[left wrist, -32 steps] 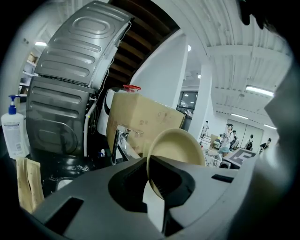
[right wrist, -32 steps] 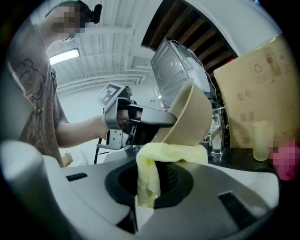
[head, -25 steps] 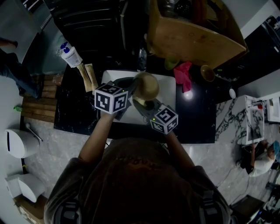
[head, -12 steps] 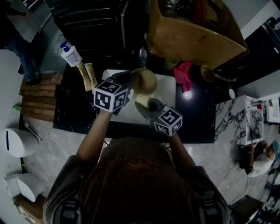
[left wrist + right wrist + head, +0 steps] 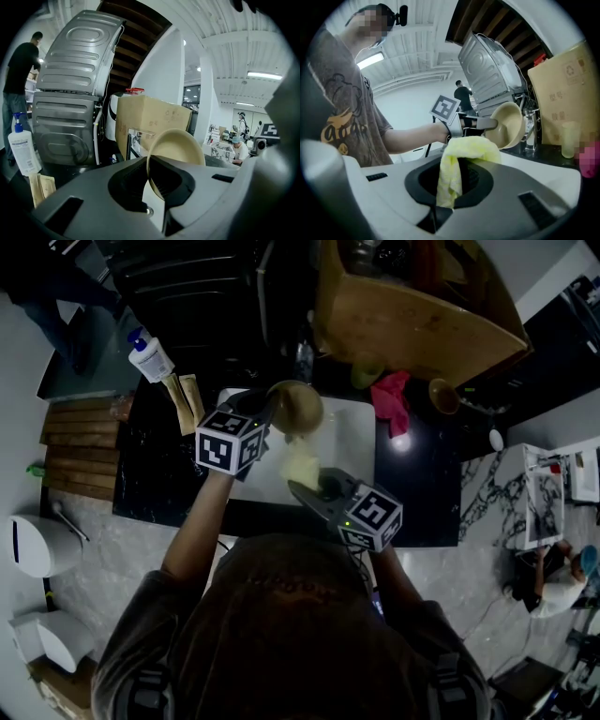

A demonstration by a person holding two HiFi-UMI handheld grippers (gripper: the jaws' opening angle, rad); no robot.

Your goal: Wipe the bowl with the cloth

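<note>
Left gripper (image 5: 149, 180) pinches the rim of a tilted round beige bowl (image 5: 178, 147), frame centre. Right gripper (image 5: 451, 187) clamps a crumpled yellow cloth (image 5: 464, 150), short of the bowl. Risk: wiping pressure could twist the bowl loose from that thin rim hold.

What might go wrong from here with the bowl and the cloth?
The left gripper pinches the beige round bowl only at its rim, tilted on edge; wiping pressure may twist it loose. The right gripper holds the yellow cloth bunched; rubbing might drag it out.

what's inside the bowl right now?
Nothing visible: the bowl looks bare inside in the right gripper view. A left gripper jaw covers part of the rim. The cloth is outside.
</note>
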